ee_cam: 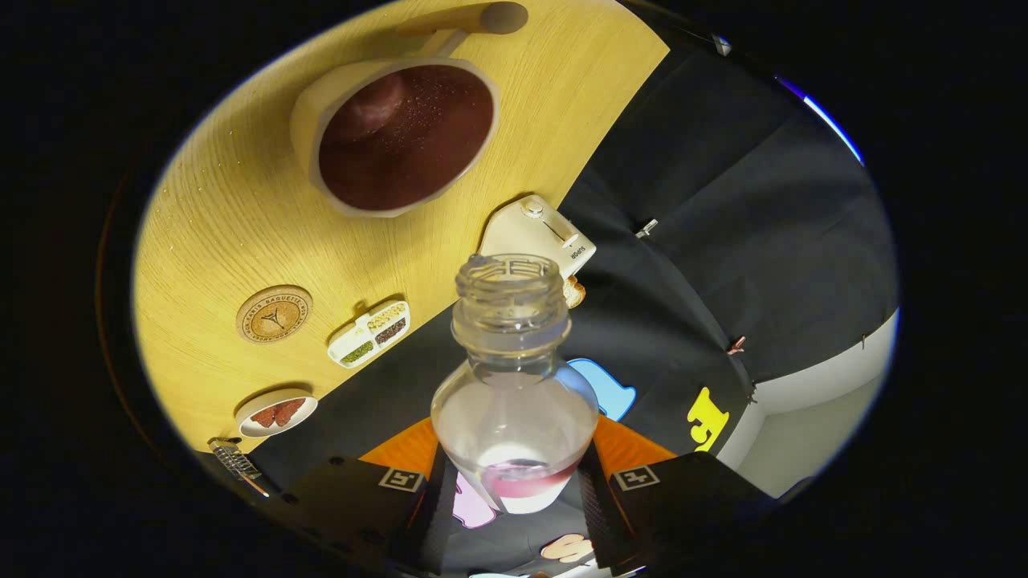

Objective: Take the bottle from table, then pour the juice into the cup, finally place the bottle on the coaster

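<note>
Seen along the gripper (514, 490), clenched on the bottle (514, 385), one finger pressing each side of its clear body. Bottle uncapped, threaded neck pointing ahead, a little reddish juice pooled near the fingers. View strongly tilted, desk (217, 217) slanting across beyond the bottle.

Beyond the bottle's mouth, a pale cup (397, 132) with a handle, nearly full of dark reddish-brown juice, droplets on the wood beside it. Nearer, a round cork coaster (274, 315) with a ring of printed lettering and a central emblem, too small to read. Just beside it, a white divided tray (369, 333) of grains. Close by, a small white dish (275, 413) holding reddish pieces. Near the desk's edge, a white toaster (538, 233) with tiny unreadable writing.

Desk of light yellow wood grain. Past it, black cloth wall (723, 241), with pale wall farther off.
</note>
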The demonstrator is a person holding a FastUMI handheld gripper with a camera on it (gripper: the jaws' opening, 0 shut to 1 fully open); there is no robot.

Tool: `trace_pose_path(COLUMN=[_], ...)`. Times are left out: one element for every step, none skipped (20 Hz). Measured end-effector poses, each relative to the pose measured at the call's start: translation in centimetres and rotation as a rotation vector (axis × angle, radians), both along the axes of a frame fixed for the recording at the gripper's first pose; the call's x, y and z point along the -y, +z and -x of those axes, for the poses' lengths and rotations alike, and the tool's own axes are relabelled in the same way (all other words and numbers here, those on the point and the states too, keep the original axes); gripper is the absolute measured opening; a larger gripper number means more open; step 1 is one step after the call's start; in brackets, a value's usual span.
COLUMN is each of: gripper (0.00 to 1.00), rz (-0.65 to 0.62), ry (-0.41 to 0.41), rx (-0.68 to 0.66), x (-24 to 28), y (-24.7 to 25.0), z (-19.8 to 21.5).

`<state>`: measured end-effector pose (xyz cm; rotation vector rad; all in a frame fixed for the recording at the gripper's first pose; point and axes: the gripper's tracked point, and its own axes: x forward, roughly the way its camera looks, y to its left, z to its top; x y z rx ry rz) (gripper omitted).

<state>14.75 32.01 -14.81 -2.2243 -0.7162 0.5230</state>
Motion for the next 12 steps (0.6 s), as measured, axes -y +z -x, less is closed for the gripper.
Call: trace_pose_path(gripper=[0.70, 0.70, 0.70, 0.70, 0.70, 0.70, 0.70, 0.70, 0.70, 0.70, 0.70, 0.70], rz=[-0.001, -0.003, -0.007, -0.011, -0.016, -0.024, -0.032, -0.044, -0.062, -0.082, -0.105, -0.135], ry=[0.002, 0.005, 0.008, 0.012, 0.011, 0.005, 0.002, -0.003, -0.003, -0.005, -0.014, -0.027], rx=[-0.001, -0.002, -0.004, -0.006, -0.009, -0.016, -0.022, -0.032, -0.043, -0.059, -0.074, -0.094], x=[0.0, -0.1, -0.1, -0.2, -0.2, -0.1, 0.0, 0.0, 0.3, 0.4, 0.6, 0.9], y=[0.0, 0.0, 0.0, 0.1, 0.1, 0.1, 0.1, 0.1, 0.2, 0.3, 0.5, 0.8], z=[0.1, 0.1, 0.3, 0.4, 0.4, 0.4, 0.4, 0.5, 0.6, 0.6, 0.5, 0.3])
